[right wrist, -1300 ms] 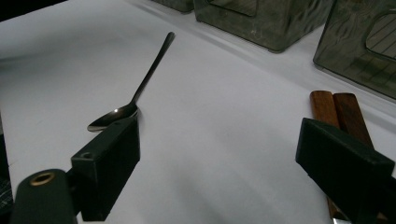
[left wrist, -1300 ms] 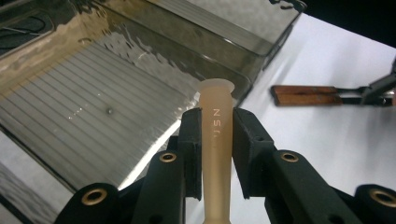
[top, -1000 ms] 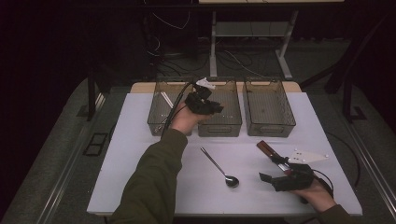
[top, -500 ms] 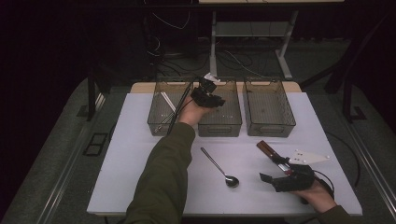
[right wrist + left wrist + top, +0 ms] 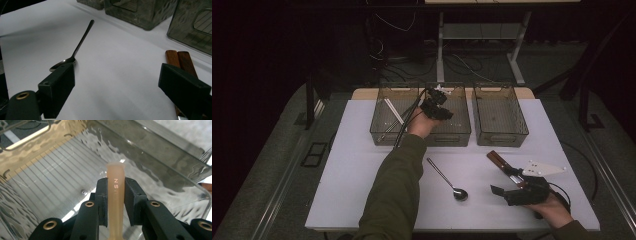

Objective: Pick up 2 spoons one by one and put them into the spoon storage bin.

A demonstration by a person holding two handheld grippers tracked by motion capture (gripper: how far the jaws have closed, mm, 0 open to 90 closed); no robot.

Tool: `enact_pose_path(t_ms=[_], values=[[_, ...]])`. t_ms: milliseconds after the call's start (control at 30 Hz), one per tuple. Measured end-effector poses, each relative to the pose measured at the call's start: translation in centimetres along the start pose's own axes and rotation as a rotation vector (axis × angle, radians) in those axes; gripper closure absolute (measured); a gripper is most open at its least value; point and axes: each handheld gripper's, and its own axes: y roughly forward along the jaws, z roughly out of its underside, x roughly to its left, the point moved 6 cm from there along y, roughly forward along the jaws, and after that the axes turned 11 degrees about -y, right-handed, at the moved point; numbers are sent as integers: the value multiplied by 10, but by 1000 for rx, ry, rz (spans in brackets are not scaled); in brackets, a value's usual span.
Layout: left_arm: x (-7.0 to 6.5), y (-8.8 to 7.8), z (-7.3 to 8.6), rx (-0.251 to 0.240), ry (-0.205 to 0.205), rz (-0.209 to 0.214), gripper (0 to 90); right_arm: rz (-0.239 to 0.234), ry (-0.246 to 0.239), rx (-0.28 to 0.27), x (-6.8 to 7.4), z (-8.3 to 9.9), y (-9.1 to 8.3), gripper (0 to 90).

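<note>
Left tool (image 5: pixel 115 202) grips handle (image 5: pixel 115 192)

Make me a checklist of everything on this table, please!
Surface: white table, mostly bare.
Job's things: beige plastic handle clamped in the left gripper over the middle bin; what utensil it belongs to cannot be told.
Clutter: spoon; two wooden-handled utensils by the right gripper; white stick in the left bin; right bin.
Grippers: left shut on the handle; right open, low over the table.
Cables: black ones trail from the left gripper.
Surroundings: dark floor, metal frame legs.
</note>
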Motion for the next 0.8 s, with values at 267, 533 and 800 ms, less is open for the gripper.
enact_pose_path(t_ms=[267, 533, 800], values=[[0, -2, 0, -11, -9, 10, 598, 1, -1, 2, 0, 0, 0, 138], [-3, -16, -1, -48, 6, 45, 450, -3, -3, 2, 0, 0, 0, 138], [-14, -38, 7, -105, 47, 83, 378, -1, -1, 4, 0, 0, 1, 138]])
